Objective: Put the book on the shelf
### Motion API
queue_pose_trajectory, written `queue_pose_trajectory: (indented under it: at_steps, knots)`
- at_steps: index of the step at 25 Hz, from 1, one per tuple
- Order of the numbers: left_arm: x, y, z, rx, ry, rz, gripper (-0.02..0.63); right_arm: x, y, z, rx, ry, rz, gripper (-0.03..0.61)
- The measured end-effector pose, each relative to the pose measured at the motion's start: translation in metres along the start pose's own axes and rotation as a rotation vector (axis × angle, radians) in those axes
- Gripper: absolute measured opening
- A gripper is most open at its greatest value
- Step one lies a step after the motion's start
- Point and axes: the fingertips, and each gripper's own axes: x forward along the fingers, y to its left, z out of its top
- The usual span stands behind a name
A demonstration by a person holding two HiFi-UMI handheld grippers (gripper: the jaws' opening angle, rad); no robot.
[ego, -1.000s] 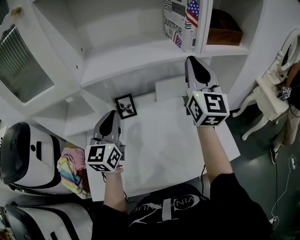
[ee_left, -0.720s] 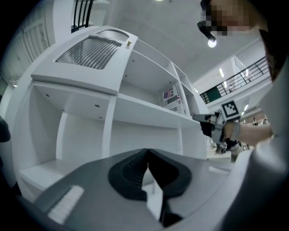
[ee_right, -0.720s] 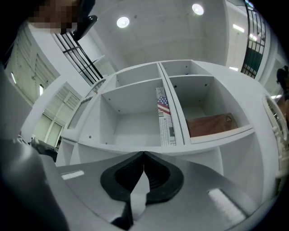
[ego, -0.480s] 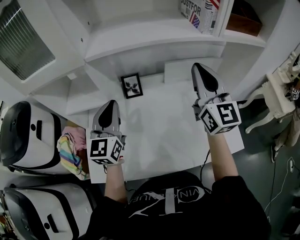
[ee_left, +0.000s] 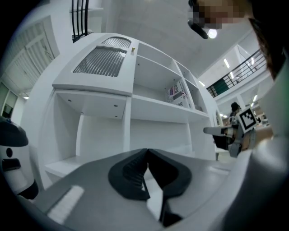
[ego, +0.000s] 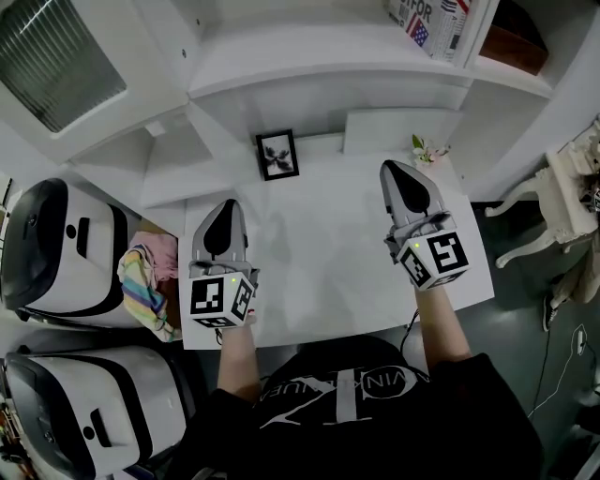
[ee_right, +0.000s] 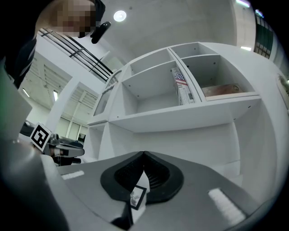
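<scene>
A book with a flag-printed cover (ego: 441, 26) stands upright on the white shelf (ego: 328, 70), against the divider; it also shows in the right gripper view as the book (ee_right: 182, 91) and in the left gripper view as the book (ee_left: 177, 95). My left gripper (ego: 218, 214) hovers over the white desk (ego: 323, 272) at the left, shut and empty. My right gripper (ego: 398, 173) hovers over the desk's right side, also shut with nothing in it. In their own views the left gripper (ee_left: 146, 152) and right gripper (ee_right: 143, 155) show jaws meeting at the tips.
A small black picture frame (ego: 278, 155) leans at the back of the desk, and a little flower sprig (ego: 427, 150) sits at the back right. A brown box (ego: 514, 47) fills the right shelf compartment. Two black-and-white machines (ego: 47, 253) stand left of the desk, with colourful cloth (ego: 145, 286) between.
Both grippers have drawn back from the shelf toward the person and lower over the desk. The right one moved farthest, from just under the book's shelf. The head view has tilted downward.
</scene>
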Motion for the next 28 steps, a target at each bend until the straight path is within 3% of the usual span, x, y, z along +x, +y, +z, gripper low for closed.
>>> queue_pose_trajectory:
  at_steps: [5,13,28]
  knots:
    - [-0.015,0.01,-0.004,0.018,-0.015,0.051,0.0,-0.009,0.006,-0.021,0.017,0.038,0.012,0.006]
    - [-0.031,0.02,-0.022,0.01,0.026,0.085,0.0,-0.02,0.008,-0.045,0.015,0.077,-0.001,0.006]
    - [-0.038,0.027,-0.026,-0.007,0.019,0.107,0.0,-0.028,0.002,-0.051,0.025,0.091,-0.036,0.008]
